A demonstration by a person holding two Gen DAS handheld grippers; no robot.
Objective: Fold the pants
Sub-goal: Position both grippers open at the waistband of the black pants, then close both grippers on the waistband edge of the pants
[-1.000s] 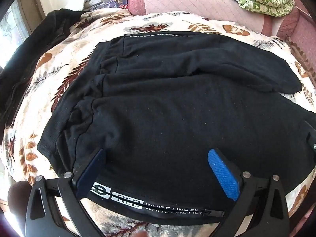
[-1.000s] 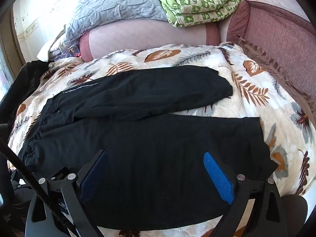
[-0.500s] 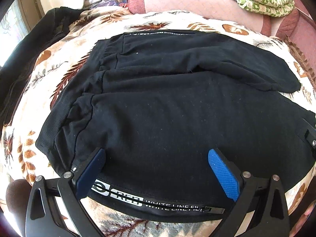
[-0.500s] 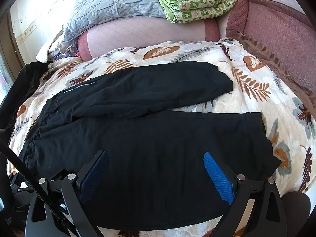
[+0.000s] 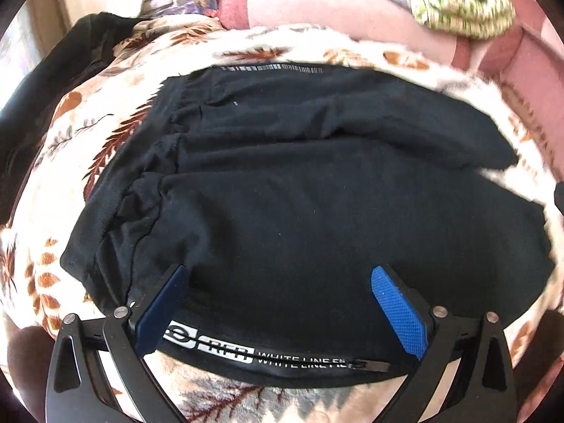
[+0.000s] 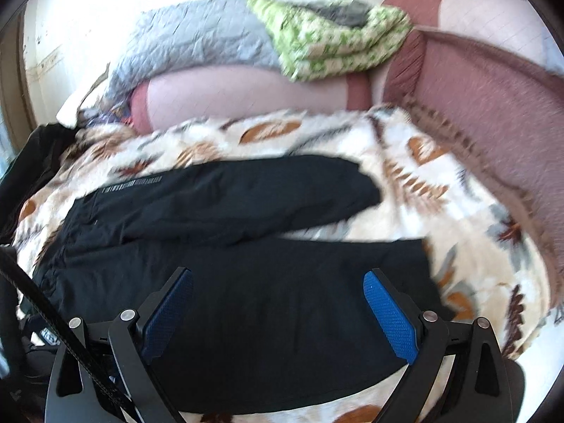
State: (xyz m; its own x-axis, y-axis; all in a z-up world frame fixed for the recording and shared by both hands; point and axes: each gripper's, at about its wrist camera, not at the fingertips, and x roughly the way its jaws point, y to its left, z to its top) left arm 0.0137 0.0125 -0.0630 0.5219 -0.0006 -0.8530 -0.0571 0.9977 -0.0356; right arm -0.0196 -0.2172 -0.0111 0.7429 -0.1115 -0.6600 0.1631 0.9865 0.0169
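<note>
Black pants lie spread flat on a leaf-print blanket, waistband at the left, both legs running right, white lettering along the near edge. They also show in the right wrist view, far leg angled away from the near one. My left gripper is open and empty, hovering over the near leg by the lettering. My right gripper is open and empty above the near leg, toward its cuff end.
A pink sofa back carries a grey quilt and a folded green blanket. A maroon armrest bounds the right. A dark garment lies at the left edge.
Both grippers have pulled back and risen a little, so the pants sit lower and smaller in view. The right wrist view has tilted up, showing more of the sofa back. Pants unmoved.
</note>
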